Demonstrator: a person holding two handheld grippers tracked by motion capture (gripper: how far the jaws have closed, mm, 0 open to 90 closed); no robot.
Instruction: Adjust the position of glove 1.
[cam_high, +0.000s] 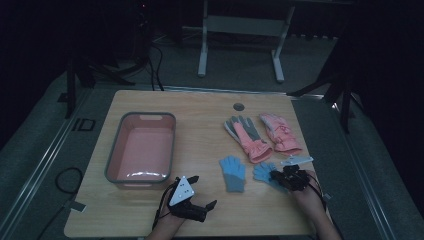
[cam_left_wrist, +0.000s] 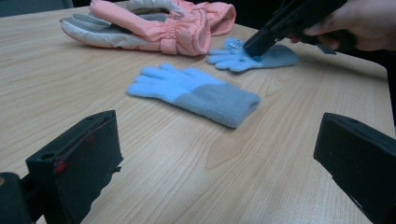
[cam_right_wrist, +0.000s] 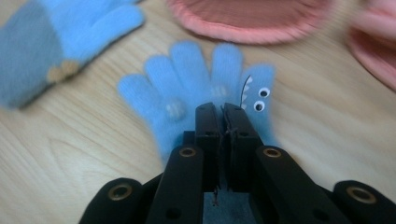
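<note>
Two small blue knit gloves lie near the table's front right. The left blue glove has a grey cuff and lies flat and untouched. The right blue glove carries googly eyes and a stitched mouth. My right gripper points down onto its palm, jaws shut together, pinching the knit. My left gripper rests near the front edge, open wide with nothing between its jaws, facing the gloves.
Two pink ski gloves lie behind the blue ones. A pink bin with a grey rim stands at the left. A white strip lies beside my right hand. A round hole marks the table's far side.
</note>
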